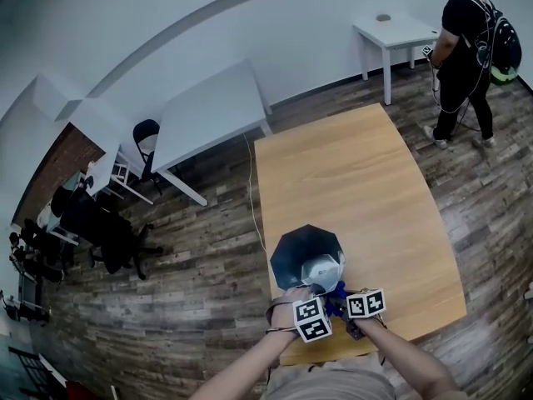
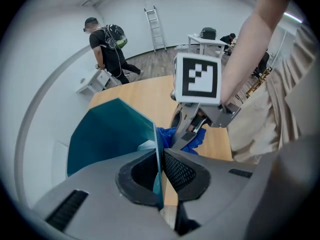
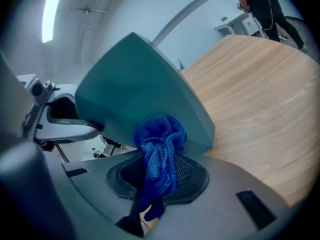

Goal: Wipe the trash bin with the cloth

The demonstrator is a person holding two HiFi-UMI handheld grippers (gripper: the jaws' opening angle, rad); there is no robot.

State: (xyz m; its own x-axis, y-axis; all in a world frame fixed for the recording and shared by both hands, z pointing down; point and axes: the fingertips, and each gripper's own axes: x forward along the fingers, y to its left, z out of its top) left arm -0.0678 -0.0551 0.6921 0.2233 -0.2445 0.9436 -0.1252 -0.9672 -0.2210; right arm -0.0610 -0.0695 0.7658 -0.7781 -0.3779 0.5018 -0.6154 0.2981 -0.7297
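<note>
Wooden tabletop (image 1: 350,182) holds a faceted teal bin (image 1: 291,252) beside bunched, woven blue cloth (image 3: 160,151).

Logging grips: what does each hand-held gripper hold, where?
The left hand-held gripper pinches the teal trash bin by its wall edge; the right hand-held gripper clamps the blue cloth midway.

**Grey grippers, marker cubes, beige clothes**

The left gripper (image 2: 161,173) and right gripper (image 3: 159,176) have the same moulded grey bodies, with dark slots and black, mesh-textured pads (image 2: 181,171). Each carries a white cube (image 1: 311,319) printed with black square markers. Thin dark bands (image 1: 277,311) circle the left wrist. The person's clothing (image 2: 260,126) is plain beige fabric.
</note>
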